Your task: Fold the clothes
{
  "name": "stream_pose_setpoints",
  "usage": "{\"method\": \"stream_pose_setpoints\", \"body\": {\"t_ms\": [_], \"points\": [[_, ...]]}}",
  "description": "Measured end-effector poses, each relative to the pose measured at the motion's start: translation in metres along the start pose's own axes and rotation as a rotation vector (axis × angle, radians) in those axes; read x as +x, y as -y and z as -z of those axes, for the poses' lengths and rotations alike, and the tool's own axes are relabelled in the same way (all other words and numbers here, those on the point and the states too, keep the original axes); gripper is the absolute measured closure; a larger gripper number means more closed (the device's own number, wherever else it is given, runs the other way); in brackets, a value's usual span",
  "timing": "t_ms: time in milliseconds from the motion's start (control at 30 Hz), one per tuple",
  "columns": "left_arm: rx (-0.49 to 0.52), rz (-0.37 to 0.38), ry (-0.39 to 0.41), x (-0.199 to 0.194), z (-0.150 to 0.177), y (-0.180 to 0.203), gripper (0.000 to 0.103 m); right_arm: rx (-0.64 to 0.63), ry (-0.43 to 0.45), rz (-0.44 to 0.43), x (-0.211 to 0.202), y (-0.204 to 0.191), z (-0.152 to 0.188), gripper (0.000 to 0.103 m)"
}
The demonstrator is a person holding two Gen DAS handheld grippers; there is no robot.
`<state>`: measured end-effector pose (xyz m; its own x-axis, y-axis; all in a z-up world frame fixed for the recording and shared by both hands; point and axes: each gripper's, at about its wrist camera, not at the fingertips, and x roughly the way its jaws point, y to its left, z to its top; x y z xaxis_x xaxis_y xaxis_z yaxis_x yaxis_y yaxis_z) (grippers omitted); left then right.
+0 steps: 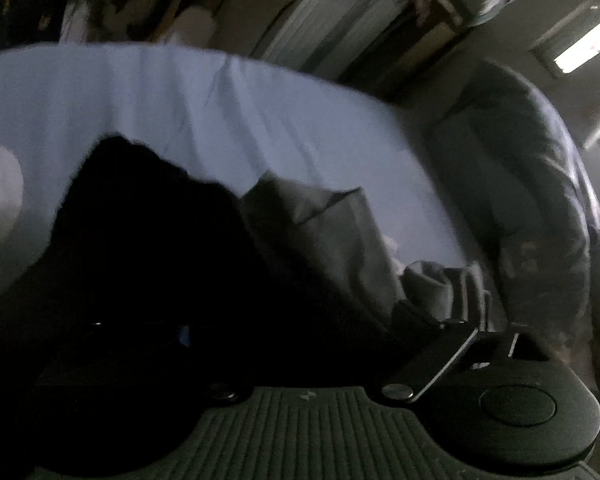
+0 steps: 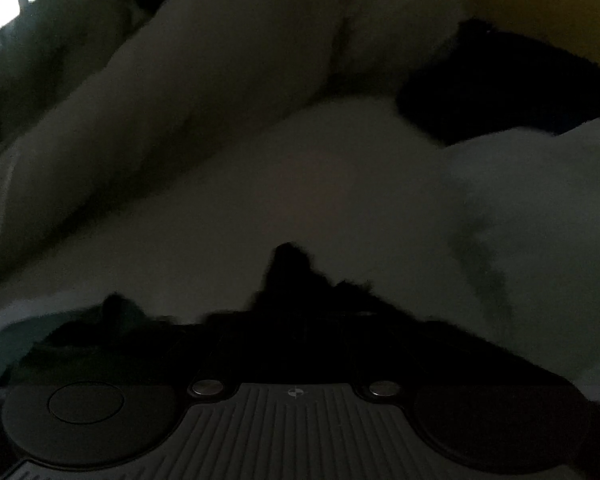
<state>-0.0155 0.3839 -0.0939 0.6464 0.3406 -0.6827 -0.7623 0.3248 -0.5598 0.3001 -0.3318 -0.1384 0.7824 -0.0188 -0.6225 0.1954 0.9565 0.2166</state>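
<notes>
A pale blue bed sheet of thin woven cloth, matt, creased in soft ridges. On it lies a black garment, dull cloth (too dark to show any weave), beside a grey garment of smooth matt fabric. The left gripper has a matt dark plastic body with ribbed grooves and small shiny metal bolts. In the right wrist view, off-white cloth looks soft, matt and blurred.

Black garment lies crumpled w/ grey garment just beside it, both on pale sheet.
</notes>
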Motion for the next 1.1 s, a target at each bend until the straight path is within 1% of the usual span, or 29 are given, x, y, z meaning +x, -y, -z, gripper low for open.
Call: {"method": "stream_pose_setpoints", "body": {"t_ms": [33,100,167,267,333,467,533,600,700,767,833,867,933,1000,1100], "points": [[0.008,0.011,0.019,-0.008,0.001,-0.001,0.000,0.008,0.023,-0.008,-0.010,0.005,-0.001,0.041],[0.021,0.046,0.069,-0.025,0.003,-0.005,0.000,0.015,0.066,-0.036,-0.039,0.015,-0.001,0.040],[0.037,0.084,0.118,-0.045,0.004,-0.010,0.000,0.027,0.091,-0.088,-0.070,0.025,0.004,0.037],[0.057,0.120,0.174,-0.082,0.006,-0.023,0.000,-0.004,0.103,-0.159,-0.125,0.036,0.018,0.030],[0.059,0.129,0.217,-0.110,0.006,-0.036,0.000,-0.034,0.102,-0.196,-0.158,0.042,0.024,0.027],[0.086,0.106,0.258,-0.163,0.002,-0.064,0.000,-0.067,0.114,-0.265,-0.233,0.063,0.029,0.025],[0.126,0.095,0.270,-0.183,0.000,-0.074,0.000,-0.078,0.109,-0.292,-0.268,0.071,0.025,0.023],[0.176,0.081,0.266,-0.201,-0.002,-0.084,0.000,-0.100,0.092,-0.332,-0.301,0.079,0.021,0.021],[0.276,0.076,0.226,-0.208,0.000,-0.095,0.000,-0.146,0.060,-0.392,-0.346,0.079,0.024,0.016],[0.331,0.086,0.163,-0.200,0.005,-0.100,0.000,-0.157,0.018,-0.455,-0.371,0.073,0.031,0.013],[0.361,0.102,0.090,-0.184,0.015,-0.108,0.000,-0.161,-0.027,-0.527,-0.397,0.062,0.049,0.011],[0.372,0.107,0.060,-0.173,0.020,-0.111,0.000,-0.169,-0.042,-0.550,-0.407,0.055,0.061,0.011],[0.399,0.111,0.053,-0.157,0.030,-0.117,0.000,-0.199,-0.060,-0.595,-0.425,0.037,0.090,0.011],[0.417,0.134,0.054,-0.143,0.033,-0.120,0.000,-0.240,-0.072,-0.664,-0.439,0.017,0.122,0.011],[0.436,0.176,0.046,-0.123,0.037,-0.119,0.000,-0.330,-0.123,-0.738,-0.443,-0.021,0.175,0.011]]}}
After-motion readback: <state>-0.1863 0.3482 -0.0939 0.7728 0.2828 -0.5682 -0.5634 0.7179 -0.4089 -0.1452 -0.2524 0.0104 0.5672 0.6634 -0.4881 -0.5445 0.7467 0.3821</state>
